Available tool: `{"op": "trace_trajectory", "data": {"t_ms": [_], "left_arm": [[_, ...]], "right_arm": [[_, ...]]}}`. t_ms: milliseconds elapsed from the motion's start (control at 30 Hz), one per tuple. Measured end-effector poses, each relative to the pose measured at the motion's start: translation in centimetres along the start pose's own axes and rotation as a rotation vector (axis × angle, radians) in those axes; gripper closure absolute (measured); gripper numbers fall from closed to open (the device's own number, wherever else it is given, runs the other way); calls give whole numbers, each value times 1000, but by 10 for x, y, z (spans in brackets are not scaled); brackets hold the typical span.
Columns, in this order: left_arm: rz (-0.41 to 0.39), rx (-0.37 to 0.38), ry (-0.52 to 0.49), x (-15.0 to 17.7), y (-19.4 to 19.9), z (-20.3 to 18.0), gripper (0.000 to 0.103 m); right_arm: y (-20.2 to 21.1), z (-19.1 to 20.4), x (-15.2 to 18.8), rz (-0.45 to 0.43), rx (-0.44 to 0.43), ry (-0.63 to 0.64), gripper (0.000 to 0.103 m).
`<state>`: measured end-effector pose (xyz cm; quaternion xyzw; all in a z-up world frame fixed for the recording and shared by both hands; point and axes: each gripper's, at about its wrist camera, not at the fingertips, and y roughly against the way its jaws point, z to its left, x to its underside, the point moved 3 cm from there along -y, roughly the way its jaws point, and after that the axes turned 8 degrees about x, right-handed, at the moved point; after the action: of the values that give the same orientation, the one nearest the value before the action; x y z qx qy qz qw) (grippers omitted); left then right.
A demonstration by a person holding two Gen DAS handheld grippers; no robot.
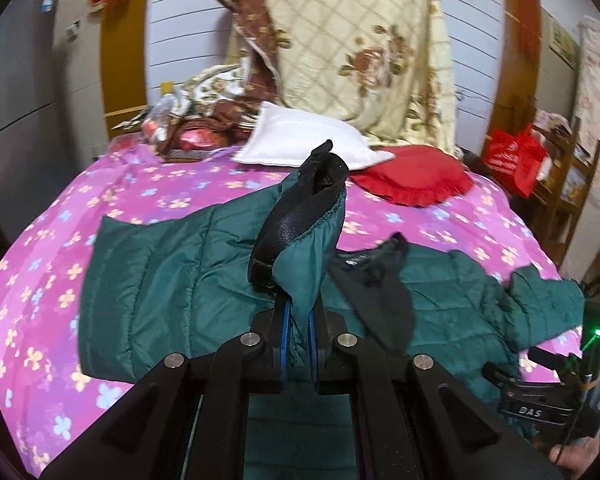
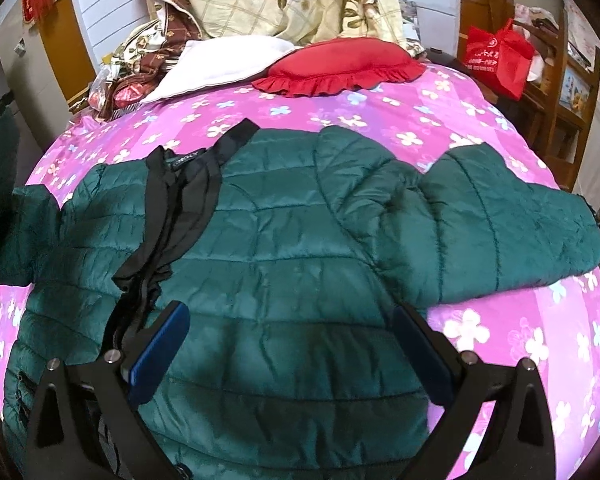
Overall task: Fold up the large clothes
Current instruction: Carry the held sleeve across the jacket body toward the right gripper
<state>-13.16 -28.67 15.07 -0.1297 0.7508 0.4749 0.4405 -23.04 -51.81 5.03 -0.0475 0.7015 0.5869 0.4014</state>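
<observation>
Sleeve fabric sits pinched in your left tongs (image 1: 298, 336): the blue pads are pressed together on a lifted fold of the dark green quilted puffer jacket (image 2: 292, 264), and its black-lined cuff (image 1: 300, 208) stands up above the tips. The rest of the jacket lies spread on the bed's pink flowered sheet (image 2: 480, 328), with its long axis running left to right across your view and the black collar lining (image 2: 180, 200) towards the left side.

Your right tongs (image 2: 288, 348) are spread wide and hold nothing; they hover just over the jacket's body, with quilted fabric showing between the pads. The other sleeve (image 2: 500, 220) lies out to the right of them, bent back and resting partly on the body, with its cuff end reaching the bed's edge.

What the coming move turns on, as I judge it: the lifted sleeve must travel rightward, across the body and towards your right tongs. The right hand is the nearer one to that far sleeve, so leave that sleeve to it. A red frilled cushion (image 2: 340, 66) and a white pillow (image 2: 228, 64) lie well apart, beyond the jacket.
</observation>
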Motion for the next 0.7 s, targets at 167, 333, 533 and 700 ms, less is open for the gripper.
{"op": "trace_trajectory", "data": {"t_ms": [167, 333, 533, 700], "left_arm": [[28, 39, -34, 6, -12, -31, 103], [54, 62, -53, 11, -25, -53, 103], [119, 69, -62, 27, -52, -72, 103], [163, 67, -70, 43, -71, -84, 103]], "right_arm": [[2, -12, 1, -4, 2, -22, 0], [-1, -23, 1, -1, 10, -32, 0], [-6, -34, 5, 12, 16, -50, 0], [-8, -40, 7, 16, 28, -42, 0]]}}
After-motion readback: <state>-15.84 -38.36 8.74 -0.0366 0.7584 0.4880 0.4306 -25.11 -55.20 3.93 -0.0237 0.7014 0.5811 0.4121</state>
